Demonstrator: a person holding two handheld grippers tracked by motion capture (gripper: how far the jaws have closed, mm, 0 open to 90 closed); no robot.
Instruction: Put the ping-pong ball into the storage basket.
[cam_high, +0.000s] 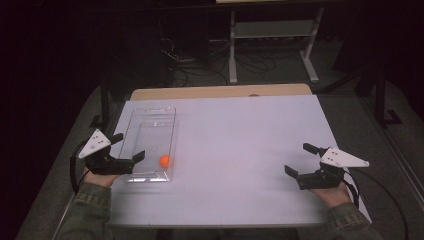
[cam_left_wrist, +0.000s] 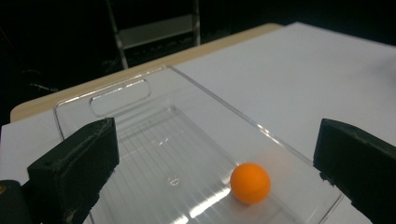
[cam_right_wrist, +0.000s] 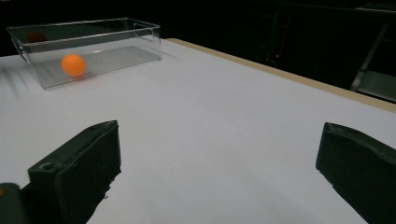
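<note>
An orange ball (cam_high: 165, 160) lies inside a clear plastic tray (cam_high: 150, 116) on the left of the white table, near the tray's near right corner. My left gripper (cam_high: 128, 146) hovers open over the tray's near left edge, its jaws wide apart and empty. Through the left gripper view the ball (cam_left_wrist: 250, 183) rests on the ribbed tray floor (cam_left_wrist: 154, 140) between and ahead of the jaws. My right gripper (cam_high: 301, 159) stands open and empty above the bare table at the right. From there the ball (cam_right_wrist: 74, 65) and tray (cam_right_wrist: 116, 35) sit far off.
The white sheet (cam_high: 235, 145) covers a wooden tabletop (cam_high: 220, 91) whose far edge shows. Beyond it stand a metal frame (cam_high: 272, 30) and loose cables (cam_high: 195, 65) on a dark floor. A person's sleeves (cam_high: 90, 205) enter at the bottom.
</note>
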